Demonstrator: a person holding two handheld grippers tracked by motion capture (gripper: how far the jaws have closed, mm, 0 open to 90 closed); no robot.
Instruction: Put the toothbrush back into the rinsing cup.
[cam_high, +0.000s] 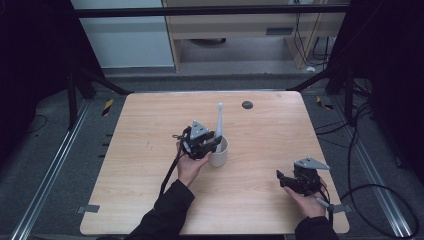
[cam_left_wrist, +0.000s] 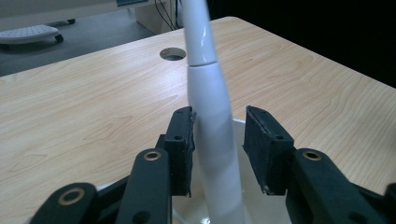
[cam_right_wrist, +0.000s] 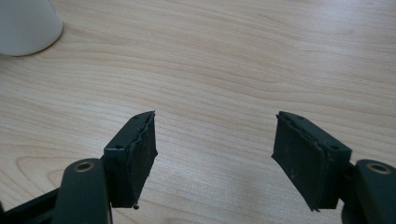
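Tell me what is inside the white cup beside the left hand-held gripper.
A white electric toothbrush stands in the cup, leaning, its head rising well above the rim. The left hand-held gripper has its jaws either side of the handle. The brush's base and the cup's bottom are hidden.

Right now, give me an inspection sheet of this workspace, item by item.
Surface: light wooden table with a dark round hole near its far edge.
Job's things: white cup near the middle; a white toothbrush stands in it, leaning.
Clutter: nothing seen.
Grippers: left gripper open around the toothbrush, one pad touching it, a gap at the other; right gripper open, holding nothing, over bare wood near the table's right front.
Cables: one trails from each gripper; more lie on the floor to the right.
Surroundings: dark frame bars, grey floor, pale furniture beyond the table.
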